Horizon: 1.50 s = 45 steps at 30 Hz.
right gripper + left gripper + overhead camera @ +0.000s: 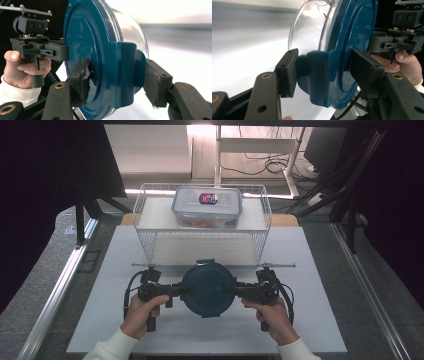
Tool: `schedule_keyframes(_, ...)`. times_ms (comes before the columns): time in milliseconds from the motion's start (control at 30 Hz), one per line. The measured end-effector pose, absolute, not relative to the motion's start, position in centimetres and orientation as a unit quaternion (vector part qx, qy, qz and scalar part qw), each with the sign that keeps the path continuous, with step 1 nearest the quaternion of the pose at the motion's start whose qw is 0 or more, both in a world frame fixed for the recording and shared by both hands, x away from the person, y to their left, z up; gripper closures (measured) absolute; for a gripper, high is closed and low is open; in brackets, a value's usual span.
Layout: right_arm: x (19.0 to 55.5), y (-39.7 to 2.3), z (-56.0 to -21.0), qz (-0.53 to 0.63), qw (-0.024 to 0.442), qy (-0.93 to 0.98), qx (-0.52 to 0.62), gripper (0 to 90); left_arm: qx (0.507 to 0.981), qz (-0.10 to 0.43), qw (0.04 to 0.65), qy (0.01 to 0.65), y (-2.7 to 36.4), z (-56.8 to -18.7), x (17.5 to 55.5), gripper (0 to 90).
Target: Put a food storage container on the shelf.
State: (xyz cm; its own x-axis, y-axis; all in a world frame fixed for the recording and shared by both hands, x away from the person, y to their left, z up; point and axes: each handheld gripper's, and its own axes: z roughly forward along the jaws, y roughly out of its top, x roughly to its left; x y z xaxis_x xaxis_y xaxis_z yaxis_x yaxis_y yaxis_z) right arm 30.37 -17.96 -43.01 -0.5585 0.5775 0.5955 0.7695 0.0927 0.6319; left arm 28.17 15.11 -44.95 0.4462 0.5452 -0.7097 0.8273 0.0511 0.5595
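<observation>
Container: round clear bowl with a dark blue lid (208,289), held above the white table (310,320) between the two grippers, just in front of the wire basket (150,245).
Left gripper (186,290): jaws clamped on the lid's side latch tab (317,75) – one pad on the lid face, the other on the tab's outer side.
Right gripper (231,290): jaws clamped on the opposite latch tab (126,72) in the same manner.
Risk, slip: the load hangs from two small tabs; uneven lifting between the hands would likely tilt the bowl and let a tab slide out of the pads.
Risk, pad wear: the right gripper's pad (86,82) looks torn – grip on that side may be weaker.
Risk, latch release: pulling the hands apart could flip a tab open and free the lid from the bowl.
Risk, collision: the basket already holds a rectangular lidded box (207,206); a low approach could strike the basket's front rim or the box.
</observation>
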Motion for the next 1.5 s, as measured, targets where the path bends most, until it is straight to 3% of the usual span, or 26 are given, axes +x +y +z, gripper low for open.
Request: schedule_keyframes(1500,32.8,-15.7,-33.9,-0.528,0.05,-0.741,-0.413,43.0,0.682,-0.093,0.545,0.48,17.4,-35.8,30.3,41.7)
